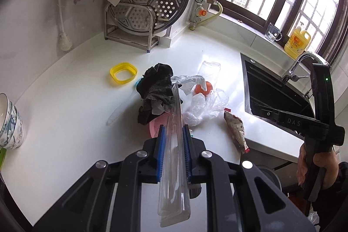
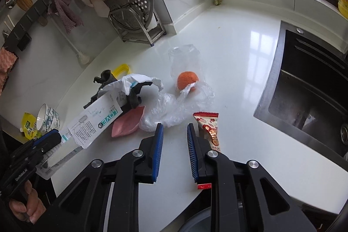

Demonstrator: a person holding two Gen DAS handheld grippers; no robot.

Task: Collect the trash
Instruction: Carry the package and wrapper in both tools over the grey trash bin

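My left gripper (image 1: 173, 129) is shut on a long clear plastic toothbrush package (image 1: 174, 156) and holds it above the white counter (image 1: 65, 105); its printed card side shows in the right wrist view (image 2: 93, 123). My right gripper (image 2: 175, 127) is open and empty, low over the counter. A red and white snack wrapper (image 2: 208, 129) lies just right of its right finger, also in the left wrist view (image 1: 236, 129). A crumpled clear plastic bag (image 2: 174, 105) with an orange ball (image 2: 187, 79) lies ahead of it. A dark rag (image 1: 157, 88) and a pink dish (image 2: 128, 123) lie beside the bag.
A black sink (image 2: 308, 97) lies to the right with a faucet (image 1: 300, 64). A yellow ring (image 1: 123, 72), a clear cup (image 1: 209, 71), stacked bowls (image 1: 9, 121) and a steamer rack (image 1: 143, 3) stand on the counter. A grey bin rim (image 2: 195, 221) shows below the counter edge.
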